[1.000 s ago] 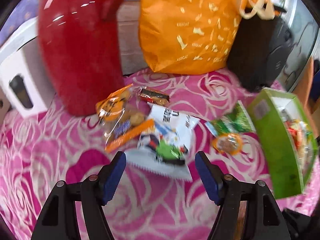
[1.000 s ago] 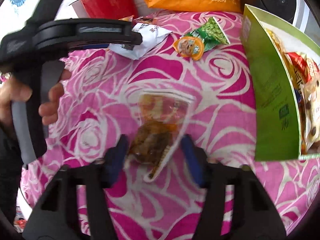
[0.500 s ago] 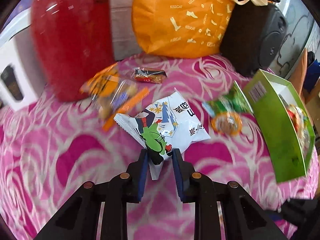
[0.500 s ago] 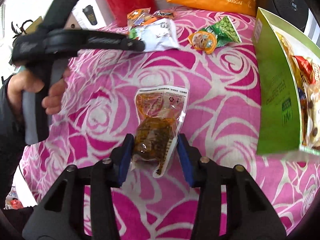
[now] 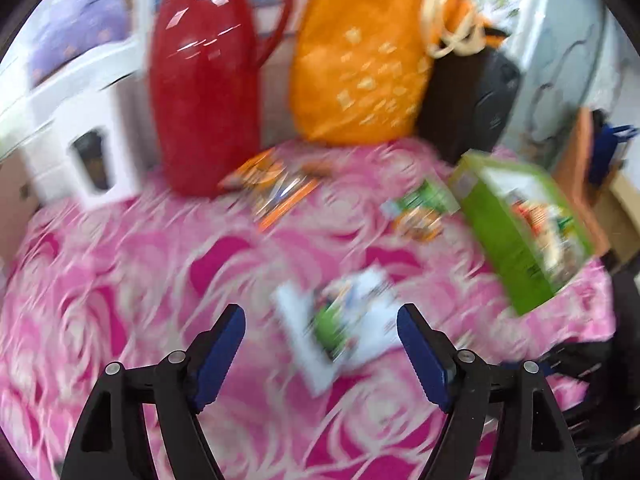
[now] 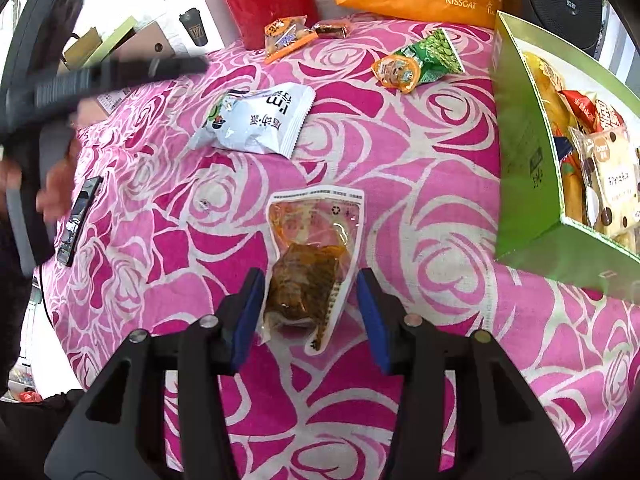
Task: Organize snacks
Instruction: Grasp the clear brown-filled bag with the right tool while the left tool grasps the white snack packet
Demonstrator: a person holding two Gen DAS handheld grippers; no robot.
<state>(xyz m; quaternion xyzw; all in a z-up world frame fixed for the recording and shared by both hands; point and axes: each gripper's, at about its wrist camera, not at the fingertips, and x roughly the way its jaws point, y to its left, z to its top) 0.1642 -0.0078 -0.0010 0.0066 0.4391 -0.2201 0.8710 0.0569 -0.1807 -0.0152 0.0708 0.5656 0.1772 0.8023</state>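
Two claws, both spread wide: left claw above a white snack bag; right claw flanking a clear pouch without gripping it.

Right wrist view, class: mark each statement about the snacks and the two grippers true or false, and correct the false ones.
1. The green box already holds snacks. True.
2. The right gripper has lifted the clear packet off the cloth. False: the packet lies on the pink cloth between open fingers.
3. The white packet lies on the cloth, ungripped. True.
4. The left gripper is shut. False: its fingers are spread wide.
5. The green pea packet is inside the box. False: it lies on the cloth.
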